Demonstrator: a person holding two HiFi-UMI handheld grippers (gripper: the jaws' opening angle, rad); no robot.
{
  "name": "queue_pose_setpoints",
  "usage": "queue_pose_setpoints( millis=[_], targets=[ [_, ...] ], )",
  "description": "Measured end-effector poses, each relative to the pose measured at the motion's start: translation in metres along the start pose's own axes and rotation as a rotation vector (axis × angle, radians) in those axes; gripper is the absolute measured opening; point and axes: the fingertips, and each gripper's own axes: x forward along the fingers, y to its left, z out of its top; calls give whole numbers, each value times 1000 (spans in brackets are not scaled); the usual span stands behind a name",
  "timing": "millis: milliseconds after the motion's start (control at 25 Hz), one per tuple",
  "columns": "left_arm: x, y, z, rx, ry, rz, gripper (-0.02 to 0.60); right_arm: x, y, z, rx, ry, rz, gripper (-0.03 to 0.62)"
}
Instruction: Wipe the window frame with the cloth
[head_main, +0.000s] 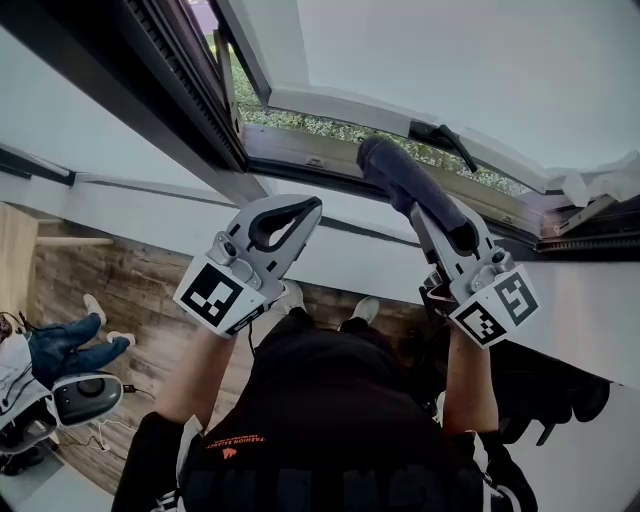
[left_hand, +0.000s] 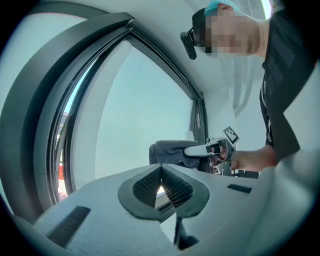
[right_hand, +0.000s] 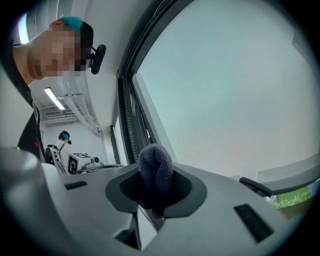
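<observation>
1. At the upper middle of the head view, the dark grey-blue folded cloth (head_main: 392, 170) lies over the pale lower rail of the window frame (head_main: 305, 152), just left of the black window handle (head_main: 440, 135). I cannot tell whether it really presses on the rail.
2. Your right gripper (head_main: 432, 215) has its jaws clamped on this cloth, and the rolled end stands out past the tips toward the glass.
3. Your left gripper (head_main: 300, 212) hangs lower and to the left, apart from the frame. Its jaws are together, with nothing between them.
4. To my judgement, the step in hand is the wiping itself. How much of the frame is already clean, the views do not show.
5. The next move calls for a firm grip, the cloth pressed flat on the rail and drawn along it. Take care that you do not catch the handle.
</observation>
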Motion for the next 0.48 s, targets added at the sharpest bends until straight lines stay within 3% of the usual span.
queue_pose_setpoints(
  millis=[120, 280, 480],
  targets=[
    [-4, 4, 2, 17, -11, 9, 20, 4, 3, 4, -15, -8, 3, 67],
    [-9, 8, 1, -24, 10, 32, 20, 16, 9, 9, -45, -14, 19, 67],
    [-21, 18, 0, 11, -16, 47, 20, 34, 20, 10, -66, -4, 47, 67]
  ],
)
